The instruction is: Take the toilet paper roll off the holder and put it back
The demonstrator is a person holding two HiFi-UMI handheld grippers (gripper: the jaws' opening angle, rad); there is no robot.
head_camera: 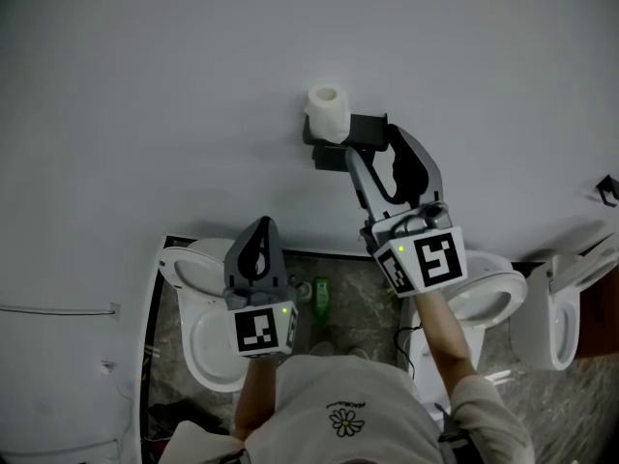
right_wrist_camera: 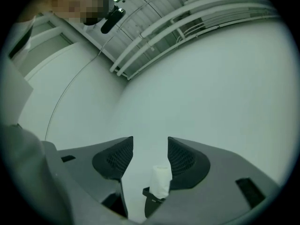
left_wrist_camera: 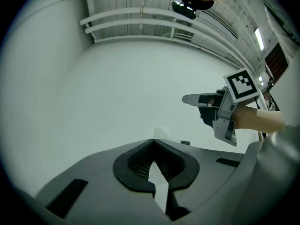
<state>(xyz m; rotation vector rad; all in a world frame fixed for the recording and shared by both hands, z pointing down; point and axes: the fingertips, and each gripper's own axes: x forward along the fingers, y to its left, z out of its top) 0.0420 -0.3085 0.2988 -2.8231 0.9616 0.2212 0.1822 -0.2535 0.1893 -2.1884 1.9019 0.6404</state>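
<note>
A white toilet paper roll (head_camera: 327, 112) sits on a black holder (head_camera: 366, 131) fixed to the pale wall. My right gripper (head_camera: 372, 143) is raised to the holder, its tips just right of the roll, jaws apart with nothing pressed between them. In the right gripper view the roll (right_wrist_camera: 161, 182) and holder (right_wrist_camera: 152, 196) show low between the open fingers (right_wrist_camera: 180, 156), partly hidden by the right one. My left gripper (head_camera: 263, 222) hangs lower left, away from the wall fitting, jaws shut and empty (left_wrist_camera: 153, 140). Its view shows the roll (left_wrist_camera: 161, 132) far ahead and the right gripper (left_wrist_camera: 192, 99).
Below me stand white toilets at left (head_camera: 208, 341) and right (head_camera: 488, 293), with a third (head_camera: 561, 327) at the far right. A green bottle (head_camera: 320, 298) lies on the stone floor between them. A thin cable (head_camera: 58, 309) runs along the wall at left.
</note>
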